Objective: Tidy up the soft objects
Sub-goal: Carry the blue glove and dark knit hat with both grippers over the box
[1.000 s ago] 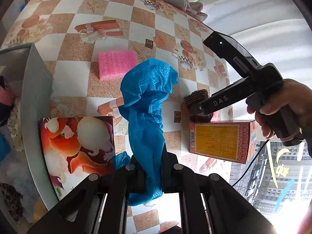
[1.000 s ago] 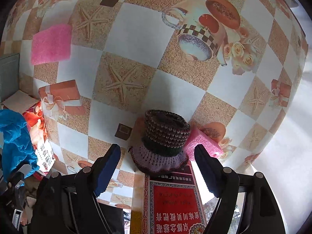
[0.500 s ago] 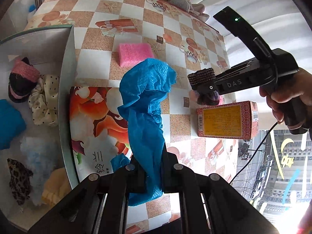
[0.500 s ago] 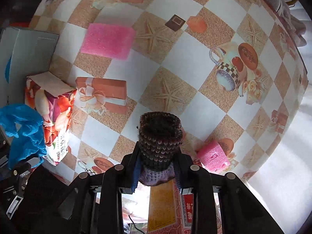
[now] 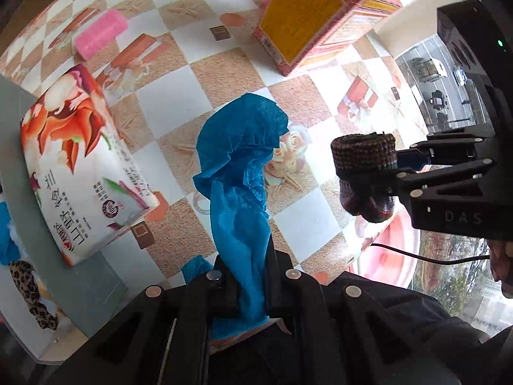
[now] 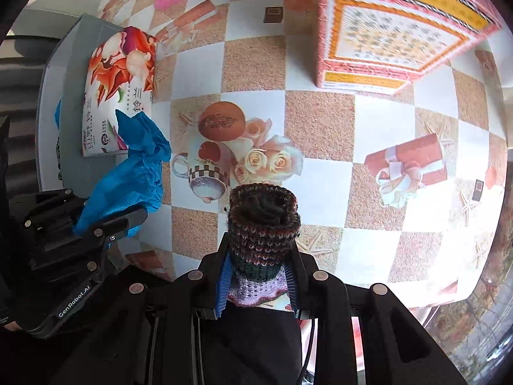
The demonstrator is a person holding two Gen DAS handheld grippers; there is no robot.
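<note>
Where checkered tablecloth (image 6: 320, 122) ends, bright window (image 5: 449, 102), street outside.

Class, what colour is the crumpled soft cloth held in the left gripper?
Bright blue cloth; it shows best in the left wrist view.

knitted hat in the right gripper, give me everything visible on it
The knitted hat is a small woolly piece with a cylindrical crown in dark brown and reddish stripes, a green band lower down and a frilly lilac brim at the bottom. The right gripper is shut on it, blue pads pressing its lower part from both sides, so the crown sticks out past the fingertips. It is lifted clear of the checkered table; nothing but the gripper touches it. The left wrist view shows it side-on, crown flat-topped.
</note>
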